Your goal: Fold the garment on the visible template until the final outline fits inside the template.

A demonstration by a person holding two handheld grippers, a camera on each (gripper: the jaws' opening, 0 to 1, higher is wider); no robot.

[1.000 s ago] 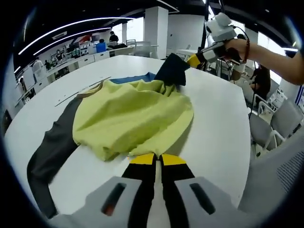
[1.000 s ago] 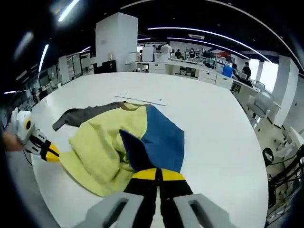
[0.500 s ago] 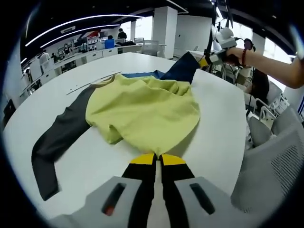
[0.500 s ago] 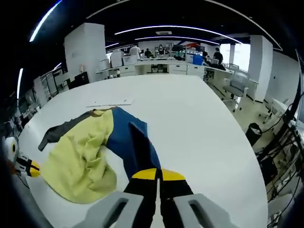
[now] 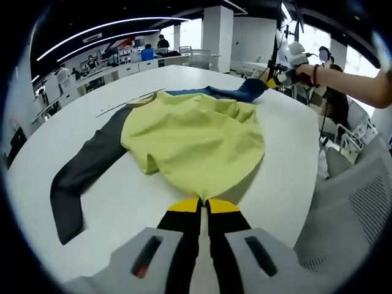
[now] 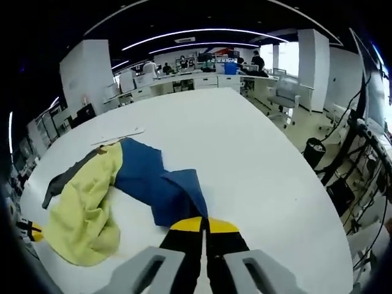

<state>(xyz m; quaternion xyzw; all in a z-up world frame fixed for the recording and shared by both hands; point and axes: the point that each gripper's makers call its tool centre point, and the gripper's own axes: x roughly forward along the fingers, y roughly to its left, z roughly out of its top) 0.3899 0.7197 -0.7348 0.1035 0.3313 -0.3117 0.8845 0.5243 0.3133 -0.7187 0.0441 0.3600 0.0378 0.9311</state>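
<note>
In the left gripper view the left gripper [image 5: 203, 204] has its yellow-tipped jaws pressed together on the near hem of the garment [image 5: 196, 138], which lies spread on a white table [image 5: 116, 208]. The yellow body of the garment runs away from the jaws, a dark grey sleeve [image 5: 82, 174] stretches across the table to the left, and a blue sleeve [image 5: 236, 93] runs off at the far side to the upper right. There the right gripper [image 5: 269, 81], held by a hand [image 5: 304, 72], meets the end of the blue sleeve; its jaws are too small to judge from here. A thin pale strip [image 5: 125, 105] lies on the table just past the collar. In the right gripper view the right gripper [image 6: 204, 224] is closed on the edge of the blue sleeve [image 6: 156, 187], which lies flat in front of it. The yellow body [image 6: 82, 208] is bunched to the left, with the grey sleeve [image 6: 67, 180] beyond it. The yellow tip of the left gripper [image 6: 33, 233] touches the yellow cloth at the far left. The strip [image 6: 116, 136] sits just past the garment.
</note>
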